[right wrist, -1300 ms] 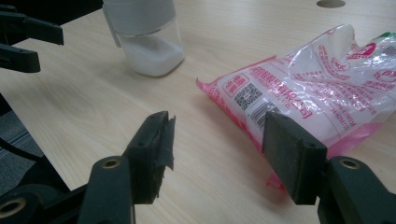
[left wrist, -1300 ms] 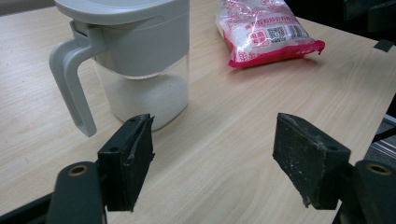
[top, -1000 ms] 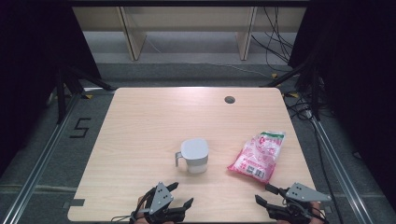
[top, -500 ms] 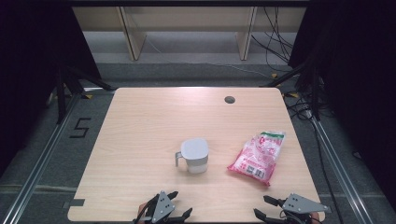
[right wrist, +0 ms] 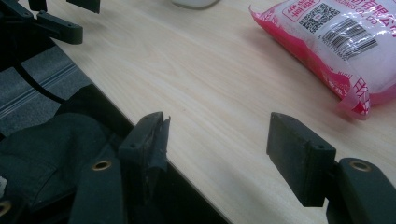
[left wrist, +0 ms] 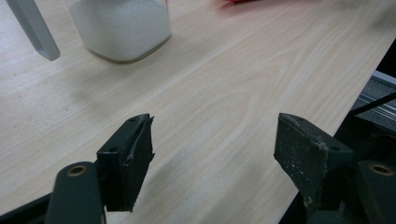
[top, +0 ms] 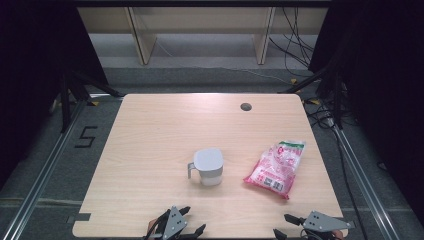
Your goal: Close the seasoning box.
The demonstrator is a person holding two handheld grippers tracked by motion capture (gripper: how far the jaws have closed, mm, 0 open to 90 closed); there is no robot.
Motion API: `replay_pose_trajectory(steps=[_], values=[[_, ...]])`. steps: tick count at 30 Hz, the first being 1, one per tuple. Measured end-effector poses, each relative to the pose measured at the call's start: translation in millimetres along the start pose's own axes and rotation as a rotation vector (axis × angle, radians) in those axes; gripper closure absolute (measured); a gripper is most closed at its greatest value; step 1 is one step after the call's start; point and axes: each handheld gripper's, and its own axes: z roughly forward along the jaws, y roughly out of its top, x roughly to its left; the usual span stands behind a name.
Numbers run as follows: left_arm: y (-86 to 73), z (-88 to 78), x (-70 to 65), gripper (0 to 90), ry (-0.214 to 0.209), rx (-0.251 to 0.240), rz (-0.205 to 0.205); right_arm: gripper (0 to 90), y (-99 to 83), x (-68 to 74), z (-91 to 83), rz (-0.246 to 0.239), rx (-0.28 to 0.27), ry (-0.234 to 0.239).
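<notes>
Both empty, left gripper jaws apart, right gripper jaws just been opening; recommend right approach pink bag at 12 o'clock w/ jaws wide, clear of jug.

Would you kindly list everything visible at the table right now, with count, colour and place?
Table: one, light wood, centre of the high view.
Lidded jug: one, clear with white contents and a grey lid, near the table's middle, handle toward the left.
Bag: one, pink and white with a barcode, lying flat to the jug's right.
Grommet hole: one, dark, near the far edge.
Number mark: one, black, on the floor at left.
Left gripper: one, black, near edge, jaws open and empty.
Right gripper: one, black, near edge, jaws just been opening, nothing between them.
</notes>
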Motion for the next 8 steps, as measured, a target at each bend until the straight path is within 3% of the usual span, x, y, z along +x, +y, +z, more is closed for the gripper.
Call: replay_pose_trajectory(steps=[6,7,8], values=[[-0.5,-0.1,0.5,27.5,0.002,0.006,-0.009,37.6,0.2,-0.4,-0.5,0.009,0.01,0.0],[-0.7,-0.7,3.4,27.4,0.012,0.026,0.022,37.6,0.2,-0.8,0.7,0.002,0.003,0.009],[-0.7,-0.7,3.4,27.3,0.012,0.026,0.022,37.6,0.2,-0.8,0.7,0.002,0.003,0.009]])
